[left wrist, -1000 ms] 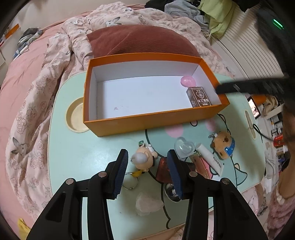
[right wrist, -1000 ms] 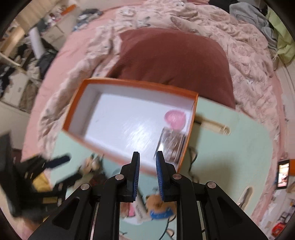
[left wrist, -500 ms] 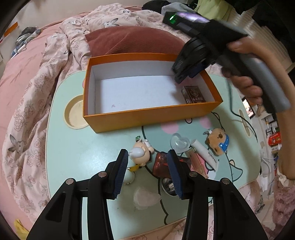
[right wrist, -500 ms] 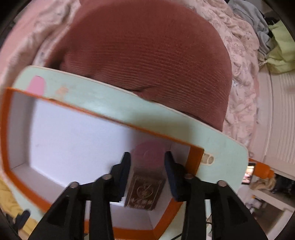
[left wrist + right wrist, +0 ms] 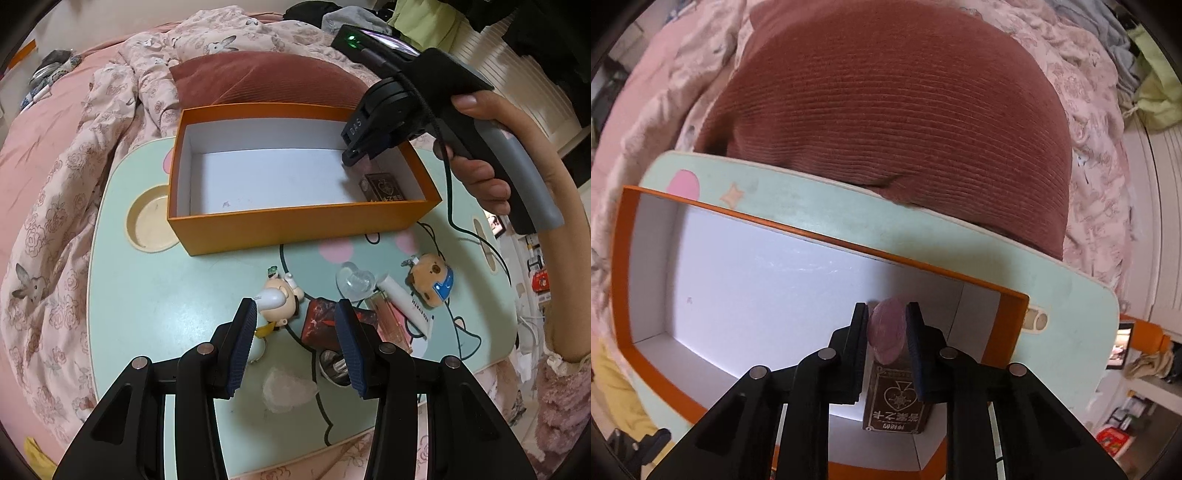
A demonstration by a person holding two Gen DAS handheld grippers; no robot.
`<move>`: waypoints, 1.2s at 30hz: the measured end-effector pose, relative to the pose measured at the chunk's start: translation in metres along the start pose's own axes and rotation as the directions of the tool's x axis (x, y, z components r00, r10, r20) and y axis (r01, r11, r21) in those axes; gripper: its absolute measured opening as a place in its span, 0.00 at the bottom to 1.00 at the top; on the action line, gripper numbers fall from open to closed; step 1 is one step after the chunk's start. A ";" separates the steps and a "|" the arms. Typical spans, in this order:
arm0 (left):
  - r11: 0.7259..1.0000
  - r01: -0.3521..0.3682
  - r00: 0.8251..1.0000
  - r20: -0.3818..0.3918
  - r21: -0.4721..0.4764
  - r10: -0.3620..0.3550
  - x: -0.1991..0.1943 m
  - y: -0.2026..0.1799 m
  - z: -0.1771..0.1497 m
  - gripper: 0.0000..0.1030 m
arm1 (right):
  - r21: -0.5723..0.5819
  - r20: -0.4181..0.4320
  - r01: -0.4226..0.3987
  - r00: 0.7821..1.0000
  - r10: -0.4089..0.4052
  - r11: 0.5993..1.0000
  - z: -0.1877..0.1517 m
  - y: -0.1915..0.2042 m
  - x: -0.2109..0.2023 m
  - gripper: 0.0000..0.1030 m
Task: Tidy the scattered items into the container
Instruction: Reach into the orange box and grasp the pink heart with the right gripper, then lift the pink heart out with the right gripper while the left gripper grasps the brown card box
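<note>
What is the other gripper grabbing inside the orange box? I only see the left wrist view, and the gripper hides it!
Observer: The right gripper has just been closing its fingers on a pink trinket.
Operator: Where is it from the dark card box?
Observer: Just beyond the card box, toward the orange box's far wall.
Operator: What's hiding behind that wall?
Observer: A pale star printed on the table edge.
</note>
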State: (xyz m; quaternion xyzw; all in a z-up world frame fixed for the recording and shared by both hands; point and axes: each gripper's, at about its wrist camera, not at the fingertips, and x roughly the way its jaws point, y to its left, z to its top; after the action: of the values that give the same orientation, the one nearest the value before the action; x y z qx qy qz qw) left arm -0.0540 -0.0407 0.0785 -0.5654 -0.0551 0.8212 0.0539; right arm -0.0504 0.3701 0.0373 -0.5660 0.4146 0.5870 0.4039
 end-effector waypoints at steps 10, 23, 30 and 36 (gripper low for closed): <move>0.999 0.044 0.999 -0.025 -0.013 -0.044 -0.002 -0.021 0.035 0.44 | 0.025 0.263 -0.269 0.931 0.253 0.963 -0.074 -0.056 -0.075 0.19; 0.981 0.089 0.978 -0.172 -0.170 -0.119 0.104 -0.092 0.126 0.44 | 0.092 0.404 -0.368 0.863 0.303 0.925 -0.189 -0.143 -0.103 0.19; 0.976 0.100 0.976 -0.170 -0.194 -0.134 0.137 -0.092 0.126 0.44 | 0.084 0.388 -0.378 0.865 0.319 0.922 -0.186 -0.154 -0.089 0.19; 0.995 -0.020 0.992 -0.127 -0.097 0.007 0.130 -0.092 0.125 0.60 | 0.063 0.363 -0.384 0.869 0.337 0.921 -0.182 -0.143 -0.078 0.19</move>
State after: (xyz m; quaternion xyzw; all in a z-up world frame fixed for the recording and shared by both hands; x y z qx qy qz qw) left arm -0.2146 0.0658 0.0167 -0.6188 -0.0881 0.7802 0.0238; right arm 0.1468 0.2449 0.1082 -0.3383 0.4740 0.7131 0.3904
